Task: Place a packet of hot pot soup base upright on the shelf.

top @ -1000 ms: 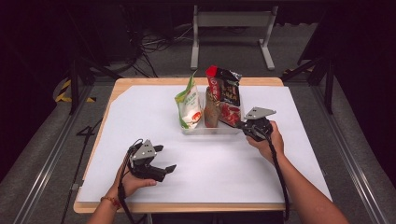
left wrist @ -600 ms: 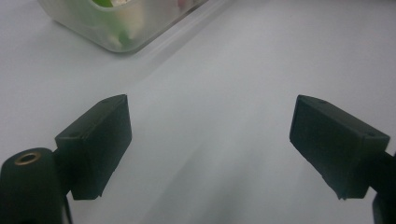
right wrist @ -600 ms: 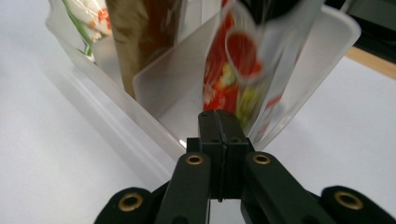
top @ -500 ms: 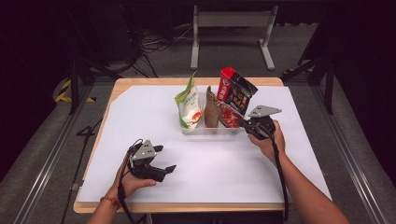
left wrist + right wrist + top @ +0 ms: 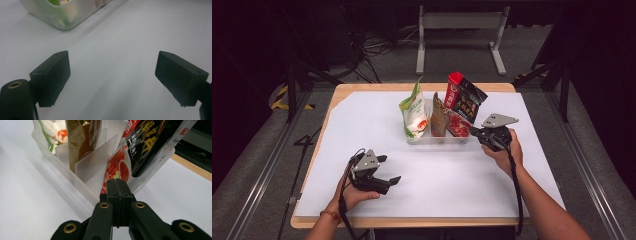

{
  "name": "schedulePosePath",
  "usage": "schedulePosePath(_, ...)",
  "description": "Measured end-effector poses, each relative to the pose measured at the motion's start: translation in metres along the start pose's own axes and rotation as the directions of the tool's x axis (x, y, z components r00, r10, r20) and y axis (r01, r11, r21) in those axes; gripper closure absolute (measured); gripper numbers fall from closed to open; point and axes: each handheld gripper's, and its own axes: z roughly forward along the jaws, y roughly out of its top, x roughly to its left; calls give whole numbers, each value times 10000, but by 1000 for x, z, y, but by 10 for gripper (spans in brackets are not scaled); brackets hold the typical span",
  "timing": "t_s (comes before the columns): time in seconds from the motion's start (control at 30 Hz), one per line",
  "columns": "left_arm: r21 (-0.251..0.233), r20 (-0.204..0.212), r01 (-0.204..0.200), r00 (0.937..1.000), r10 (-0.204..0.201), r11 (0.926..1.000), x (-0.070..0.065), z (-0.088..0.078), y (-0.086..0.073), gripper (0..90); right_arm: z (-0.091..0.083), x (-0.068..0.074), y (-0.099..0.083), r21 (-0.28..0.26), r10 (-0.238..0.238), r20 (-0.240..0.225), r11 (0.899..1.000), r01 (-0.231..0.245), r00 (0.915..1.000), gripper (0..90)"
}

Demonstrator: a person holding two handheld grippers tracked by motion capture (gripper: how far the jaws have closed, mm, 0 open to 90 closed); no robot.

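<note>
Right hand-held gripper (image 5: 475, 132) is clamped tight on the lower edge of the red and black snack bag (image 5: 463, 101), which leans tilted over the right end of the clear bin (image 5: 437, 140). Looks like it's being seated. Next: steer it upright into its slot. Left hand-held gripper (image 5: 387, 170) rests wide open, empty, on the tabletop (image 5: 522, 165).

The right gripper (image 5: 117, 185) had its jaws pressed together on the lower edge of the red-and-black snack packet (image 5: 140, 150), directly ahead above the clear divided bin (image 5: 75, 185).
</note>
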Motion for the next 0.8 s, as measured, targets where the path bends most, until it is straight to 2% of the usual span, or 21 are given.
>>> schedulePosePath(0.47, -10, -28, -12, 10000, 12, 10000, 0, 0, 1, 138, -32, -3, 2, -136, -475, 224, 9988, 478, 9986, 900)
schedulePosePath(0.67, 1, -64, -3, 10000, 3, 10000, 0, 0, 1, 138, -45, -2, 0, -306, -643, 195, 9974, 649, 9977, 876)
schedulePosePath(0.8, 56, -92, -48, 9999, 48, 10000, 0, 0, 1, 138, -51, -1, -2, -470, -695, 63, 9965, 697, 9976, 826)
